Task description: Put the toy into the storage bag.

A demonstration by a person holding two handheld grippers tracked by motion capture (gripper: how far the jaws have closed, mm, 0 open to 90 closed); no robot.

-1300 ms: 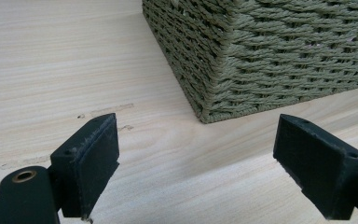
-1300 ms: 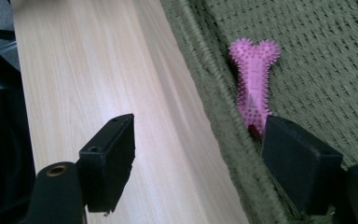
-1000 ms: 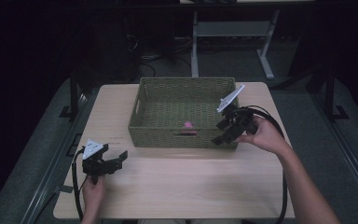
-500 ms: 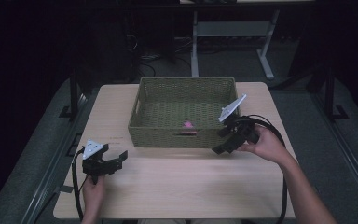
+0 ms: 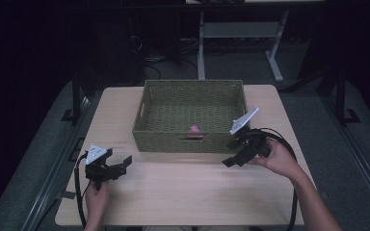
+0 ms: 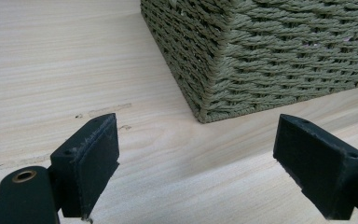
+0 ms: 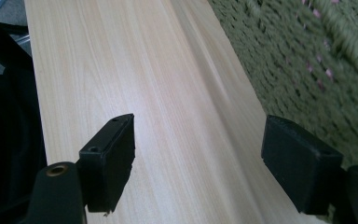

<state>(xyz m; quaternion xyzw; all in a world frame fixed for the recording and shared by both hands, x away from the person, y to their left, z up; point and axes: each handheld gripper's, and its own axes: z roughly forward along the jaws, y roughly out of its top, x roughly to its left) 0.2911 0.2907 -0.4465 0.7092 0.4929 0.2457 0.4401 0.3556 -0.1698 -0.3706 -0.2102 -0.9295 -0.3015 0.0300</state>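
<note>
— Bench (image 5: 183, 187) first: anything obscured?
— Its near edge is cut off below. Green woven basket (image 5: 191, 115) sits mid-bench; a small pink item (image 5: 194, 129) inside is too small to identify. No legible writing.
— Tongs?
— Right tongs (image 5: 227, 163) just beside the basket's front right corner, tilted down, wide apart, empty. Left tongs (image 5: 126, 161) level, also agape, empty.

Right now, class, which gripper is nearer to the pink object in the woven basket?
Right. The right gripper sits by the basket's front right corner, close to the pink object; the left gripper rests beyond the front left corner, farther away.
</note>
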